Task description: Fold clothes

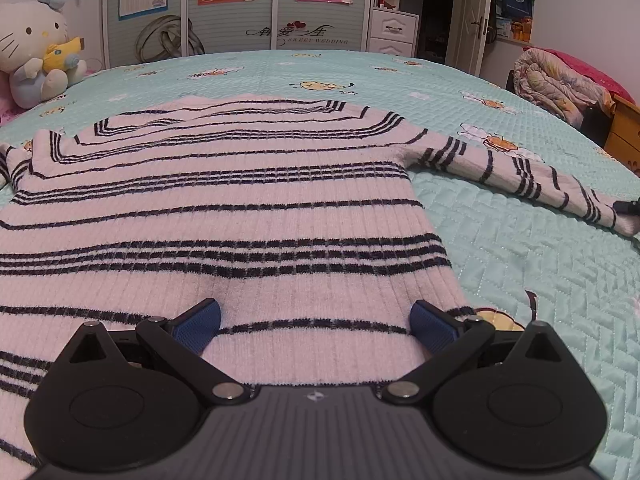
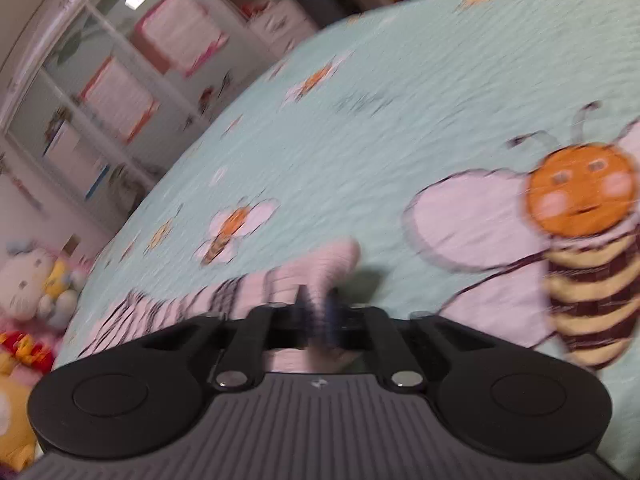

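On a mint bee-print bedspread (image 1: 520,260) our striped sweater (image 1: 224,216) lies flat; our left gripper (image 1: 315,322) hovers spread above its hem, while our right gripper (image 2: 318,312) pinches the sleeve cuff (image 2: 316,268), blurred.

Black left gripper (image 1: 315,322), blue ribbed pads (image 1: 200,320), silver pivot screws (image 1: 228,391).

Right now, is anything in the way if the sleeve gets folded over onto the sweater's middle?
Nothing visible. The right gripper pinches the sleeve at its cuff, and only bare bedspread lies between it and the sweater body. The left gripper hovers open near the hem.
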### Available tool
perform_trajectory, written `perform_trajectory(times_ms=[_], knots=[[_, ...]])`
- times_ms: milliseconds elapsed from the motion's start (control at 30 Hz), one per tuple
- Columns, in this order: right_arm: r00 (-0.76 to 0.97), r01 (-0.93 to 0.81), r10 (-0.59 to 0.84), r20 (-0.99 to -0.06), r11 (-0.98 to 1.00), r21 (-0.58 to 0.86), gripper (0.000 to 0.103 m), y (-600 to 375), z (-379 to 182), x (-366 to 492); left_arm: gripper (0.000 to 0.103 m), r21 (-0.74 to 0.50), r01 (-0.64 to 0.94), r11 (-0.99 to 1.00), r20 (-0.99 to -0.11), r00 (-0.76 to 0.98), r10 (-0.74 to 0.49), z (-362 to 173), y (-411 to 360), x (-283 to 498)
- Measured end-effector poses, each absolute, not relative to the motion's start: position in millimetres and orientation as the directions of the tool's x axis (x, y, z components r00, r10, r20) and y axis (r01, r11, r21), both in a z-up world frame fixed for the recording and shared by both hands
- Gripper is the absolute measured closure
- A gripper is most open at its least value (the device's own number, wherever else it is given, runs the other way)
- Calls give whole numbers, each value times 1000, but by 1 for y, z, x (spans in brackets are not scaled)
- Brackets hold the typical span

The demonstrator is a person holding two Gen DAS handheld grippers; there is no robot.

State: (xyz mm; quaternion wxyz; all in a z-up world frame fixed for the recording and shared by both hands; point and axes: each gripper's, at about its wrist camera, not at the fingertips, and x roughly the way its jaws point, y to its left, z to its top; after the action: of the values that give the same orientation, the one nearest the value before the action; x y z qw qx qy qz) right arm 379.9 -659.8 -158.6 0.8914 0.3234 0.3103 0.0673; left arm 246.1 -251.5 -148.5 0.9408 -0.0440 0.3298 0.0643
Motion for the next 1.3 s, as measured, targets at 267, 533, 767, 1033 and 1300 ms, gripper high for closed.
perform_trajectory(times_ms=[267,533,767,1033,1300], knots=[[772,203,253,-584,771,603,96,-677,-164,380,0,-40,-150,988,-624,776,92,-149,-252,246],[865,225,110,-490,788,573,62,-678,-137,348,0,-42,-149,988,-621,778,91,-150,-251,246],[829,168,251,-501,742,649,63,-640,-162,376,0,-42,-149,988,-621,778,91,-149,-251,246],[799,191,261,-542,744,640,103,-612,-169,384,0,-51,-148,988,-614,784,86,-150,-251,245],[732,-137,578,-361,644,753,76,-514,-150,427,0,-66,-146,987,-609,789,76,-150,-248,244]])
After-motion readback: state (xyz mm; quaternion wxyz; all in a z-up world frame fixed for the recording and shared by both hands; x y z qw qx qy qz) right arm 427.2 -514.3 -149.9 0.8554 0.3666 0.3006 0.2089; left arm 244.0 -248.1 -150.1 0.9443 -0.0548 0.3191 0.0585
